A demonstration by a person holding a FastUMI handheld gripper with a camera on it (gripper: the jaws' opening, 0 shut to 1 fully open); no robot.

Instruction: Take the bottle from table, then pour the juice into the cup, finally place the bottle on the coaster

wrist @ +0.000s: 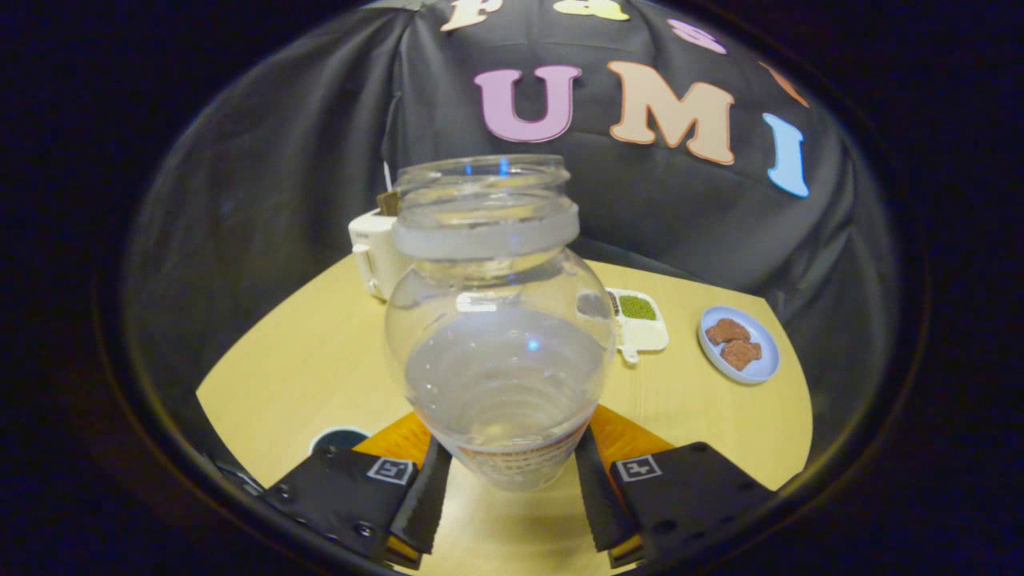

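Observation:
A clear bottle (500,336) with an open mouth and a pale neck ring stands upright between my fingers, about half full of clear liquid. My gripper (512,464) is shut on its lower part, one finger (424,496) pressing on each side near the label band. An orange flat shape (396,442) shows on the table on both sides of the bottle's base; I cannot tell whether it is the coaster. A dark round thing with a pale rim (340,438) lies just left of the left finger, half hidden. I cannot tell whether the bottle touches the table.
Beyond the bottle a white appliance (374,258) stands at the far edge of the wooden table (296,360). A white dish with green grains (640,318) and a blue plate with brown pieces (740,344) lie to the right.

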